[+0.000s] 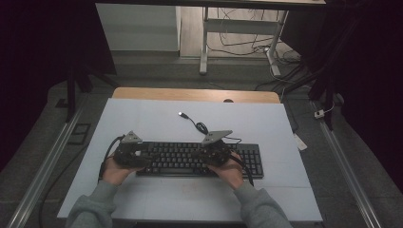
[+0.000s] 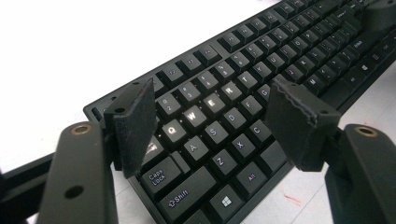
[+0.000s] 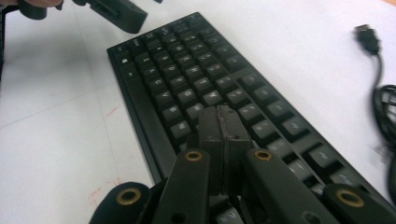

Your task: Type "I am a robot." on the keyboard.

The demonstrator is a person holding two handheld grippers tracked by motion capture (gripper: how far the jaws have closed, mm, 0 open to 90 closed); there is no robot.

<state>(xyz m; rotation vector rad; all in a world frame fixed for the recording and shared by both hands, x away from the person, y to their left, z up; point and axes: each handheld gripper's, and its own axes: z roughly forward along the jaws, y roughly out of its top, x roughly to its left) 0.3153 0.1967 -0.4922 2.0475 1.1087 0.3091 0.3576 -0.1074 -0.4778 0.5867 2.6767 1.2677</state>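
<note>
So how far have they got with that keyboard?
The black keyboard lies flat on the white table, its USB cable unplugged. The right gripper, jaws shut, hovers over the keys; the left gripper hangs open above QWER. I cannot tell whether any key is pressed.

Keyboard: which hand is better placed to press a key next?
Right. Its tongs are shut into one narrow tip just over the keyboard keys; the left tongs stand open above the QWER keys.

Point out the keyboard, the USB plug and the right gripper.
keyboard [image 1: 190, 159]: high view, middle key rows.
USB plug [image 3: 366, 38]: right gripper view, plug body.
right gripper [image 3: 224, 122]: right gripper view, tips of shut jaws.
</note>
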